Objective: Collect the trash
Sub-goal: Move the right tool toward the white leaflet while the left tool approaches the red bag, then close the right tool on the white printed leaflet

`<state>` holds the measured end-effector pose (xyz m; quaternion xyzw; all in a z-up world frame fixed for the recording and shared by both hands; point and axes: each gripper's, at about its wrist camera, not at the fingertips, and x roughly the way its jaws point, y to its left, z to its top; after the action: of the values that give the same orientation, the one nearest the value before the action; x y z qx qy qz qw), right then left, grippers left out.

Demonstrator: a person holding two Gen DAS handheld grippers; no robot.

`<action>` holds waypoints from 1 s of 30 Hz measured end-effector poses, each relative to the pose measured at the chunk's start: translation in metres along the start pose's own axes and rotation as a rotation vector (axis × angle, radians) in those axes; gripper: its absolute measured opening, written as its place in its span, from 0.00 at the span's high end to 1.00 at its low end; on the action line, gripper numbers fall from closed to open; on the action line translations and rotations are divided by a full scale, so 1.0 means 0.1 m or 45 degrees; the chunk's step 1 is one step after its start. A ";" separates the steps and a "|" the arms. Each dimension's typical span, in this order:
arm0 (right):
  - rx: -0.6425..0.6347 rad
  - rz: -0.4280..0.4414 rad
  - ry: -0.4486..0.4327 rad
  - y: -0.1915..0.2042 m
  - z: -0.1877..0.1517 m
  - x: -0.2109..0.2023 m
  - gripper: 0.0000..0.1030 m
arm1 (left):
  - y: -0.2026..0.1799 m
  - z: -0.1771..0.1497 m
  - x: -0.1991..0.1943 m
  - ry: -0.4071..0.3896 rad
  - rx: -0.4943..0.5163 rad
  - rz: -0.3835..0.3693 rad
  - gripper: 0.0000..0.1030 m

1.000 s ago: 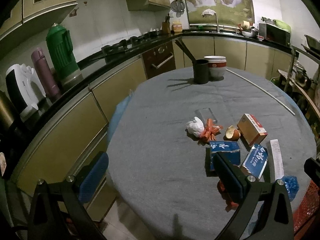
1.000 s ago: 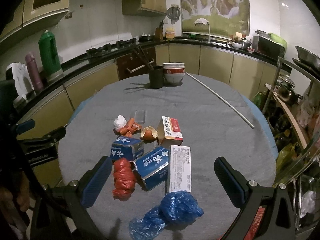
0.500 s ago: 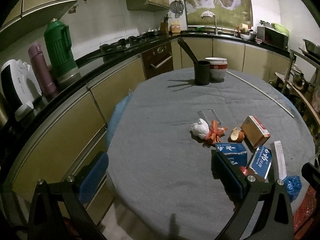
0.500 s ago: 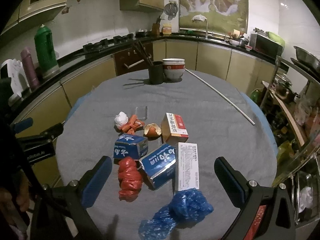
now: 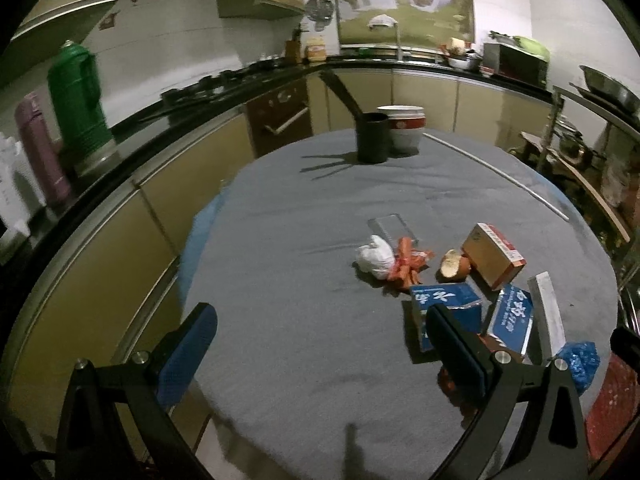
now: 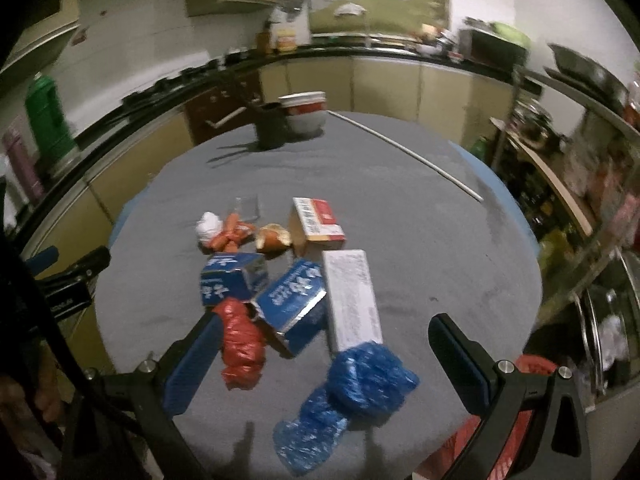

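Right gripper (image 6: 324, 354) dropped closer, jaws wide over the blue bag (image 6: 360, 376) beside the red bag (image 6: 242, 344); left gripper (image 5: 320, 344) gapes empty too.

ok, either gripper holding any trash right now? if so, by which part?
Nothing held. The left gripper and right gripper are both open with nothing between the fingers; the blue bag lies loose on the table.

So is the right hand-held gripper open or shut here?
Open. The right hand-held gripper has its blue pads spread wide, empty, above the blue plastic bag.
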<state>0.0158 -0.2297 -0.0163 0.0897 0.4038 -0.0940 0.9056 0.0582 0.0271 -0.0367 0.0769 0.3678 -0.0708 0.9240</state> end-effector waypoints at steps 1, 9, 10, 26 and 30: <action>0.023 -0.010 0.007 -0.04 0.00 0.01 0.00 | -0.01 0.01 0.02 0.001 0.005 -0.010 0.00; 0.130 0.005 0.082 -0.28 0.00 0.24 0.00 | 0.01 -0.03 0.14 0.036 -0.015 -0.022 0.00; 0.142 0.022 0.093 -0.31 0.00 0.28 0.00 | 0.02 -0.03 0.15 0.039 -0.019 -0.013 0.00; 0.182 0.263 0.183 -0.45 0.12 0.88 0.19 | -0.05 -0.13 0.26 0.153 -0.042 -0.026 0.00; 0.195 0.298 0.212 -0.49 0.15 1.10 0.23 | -0.15 -0.18 0.31 0.205 -0.036 -0.057 0.00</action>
<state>0.0869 -0.2919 -0.0926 0.2122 0.4559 -0.0106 0.8643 0.0660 0.0132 -0.0722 0.0611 0.4436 -0.0797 0.8906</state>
